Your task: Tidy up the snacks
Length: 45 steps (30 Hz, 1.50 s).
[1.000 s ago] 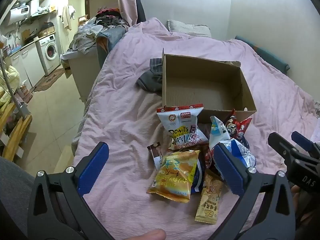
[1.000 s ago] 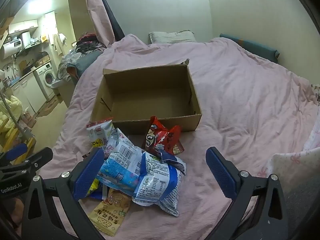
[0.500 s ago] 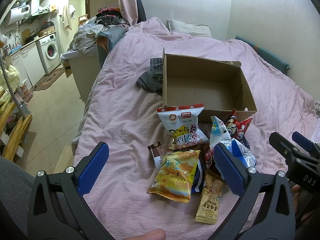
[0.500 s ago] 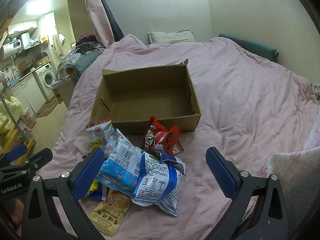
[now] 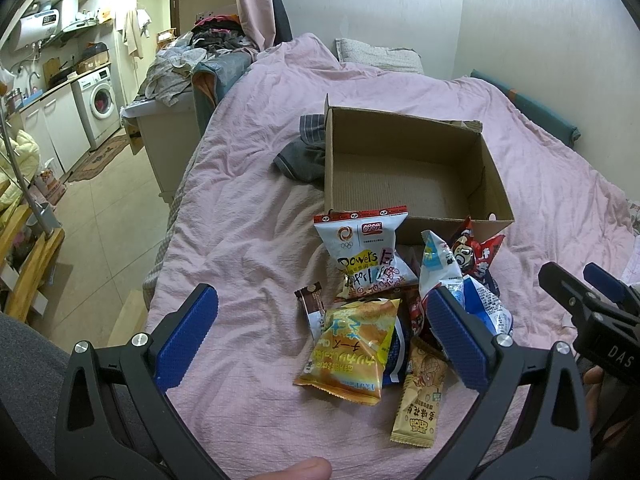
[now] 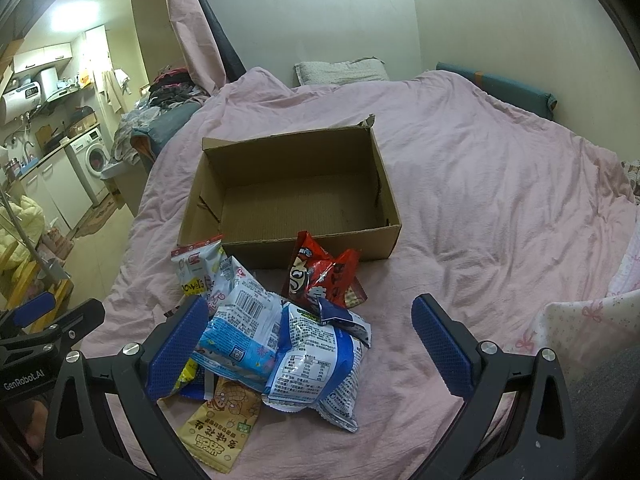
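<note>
Cardboard box (image 6: 288,196) holds nothing, snack packets (image 6: 280,336) piled before it, both tongs wide open, gripping nothing

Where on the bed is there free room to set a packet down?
Inside the cardboard box, bare. Pink sheet right of the box and of the snack pile; also sheet left of the pile. Crowded: the box's near wall, where packets overlap.

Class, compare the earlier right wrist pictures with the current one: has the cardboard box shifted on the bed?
No. In the right wrist view the cardboard box keeps the same place against the pillow behind it and the red snack bag in front.
</note>
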Available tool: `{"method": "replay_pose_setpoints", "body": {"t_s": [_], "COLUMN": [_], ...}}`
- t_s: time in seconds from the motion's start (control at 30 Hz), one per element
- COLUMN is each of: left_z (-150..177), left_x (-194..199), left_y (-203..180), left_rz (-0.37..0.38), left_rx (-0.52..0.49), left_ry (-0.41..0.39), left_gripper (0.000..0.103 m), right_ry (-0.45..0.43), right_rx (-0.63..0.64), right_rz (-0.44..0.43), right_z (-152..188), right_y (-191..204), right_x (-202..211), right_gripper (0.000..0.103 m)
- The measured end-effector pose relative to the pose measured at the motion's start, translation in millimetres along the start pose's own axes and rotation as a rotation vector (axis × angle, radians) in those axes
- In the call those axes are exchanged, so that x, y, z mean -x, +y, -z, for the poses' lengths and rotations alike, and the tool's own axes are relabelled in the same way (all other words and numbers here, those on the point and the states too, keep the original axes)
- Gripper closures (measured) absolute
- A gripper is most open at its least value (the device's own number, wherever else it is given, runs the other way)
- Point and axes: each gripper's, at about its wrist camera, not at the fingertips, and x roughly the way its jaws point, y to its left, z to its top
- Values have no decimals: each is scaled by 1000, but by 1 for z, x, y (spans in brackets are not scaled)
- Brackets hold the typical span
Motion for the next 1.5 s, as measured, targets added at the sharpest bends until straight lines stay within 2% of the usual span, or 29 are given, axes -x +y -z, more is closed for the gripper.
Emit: {"method": "replay_pose_setpoints", "body": {"t_s": [1.23,1.5], "left_z": [1,14], "left_x": [1,-7], "left_y": [1,2], "left_rz": [-1,-2], "left_rx": [0,7], "left_ry": [8,17], "left_gripper": [0,0], "right_ry": [6,18], "right_rx": [1,-11], "right_rz": [3,-4], "right_z": [1,1], "right_y": [0,-2], "right_x": [-3,-4], "right_gripper": [0,0]}}
